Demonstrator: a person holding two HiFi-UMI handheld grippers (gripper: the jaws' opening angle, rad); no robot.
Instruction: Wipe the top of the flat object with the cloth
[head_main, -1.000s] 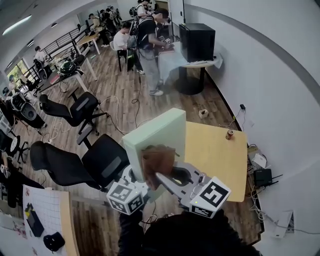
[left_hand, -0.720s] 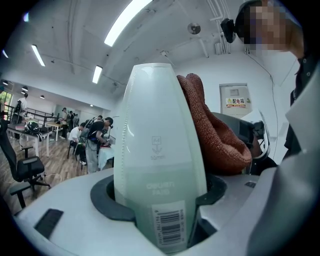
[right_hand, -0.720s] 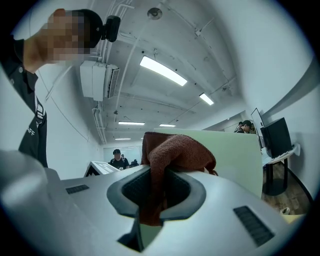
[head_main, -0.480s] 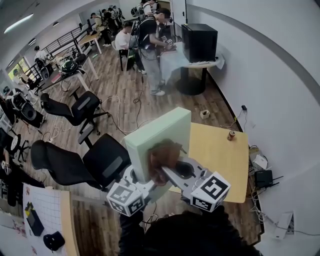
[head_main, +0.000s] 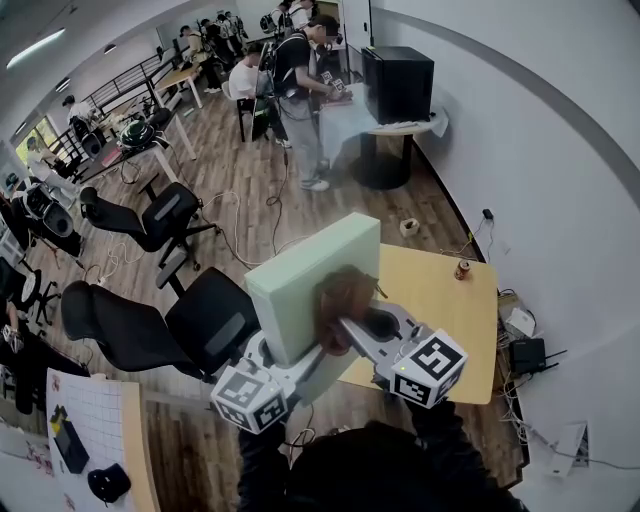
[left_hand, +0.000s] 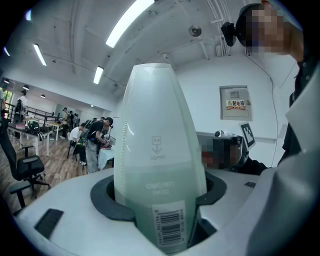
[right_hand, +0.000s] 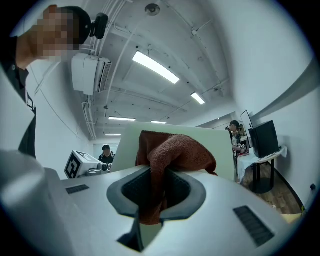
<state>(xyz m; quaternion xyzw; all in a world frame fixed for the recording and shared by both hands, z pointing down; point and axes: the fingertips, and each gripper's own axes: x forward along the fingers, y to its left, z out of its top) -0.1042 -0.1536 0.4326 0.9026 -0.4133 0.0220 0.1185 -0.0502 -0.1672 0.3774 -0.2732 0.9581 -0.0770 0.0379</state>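
One cloth (head_main: 343, 297) has slid farther up the flat object (head_main: 298, 272).

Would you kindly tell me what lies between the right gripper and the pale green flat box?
The brown cloth, clamped in the right gripper and bunched against the pale green flat box; the right gripper view shows it best.
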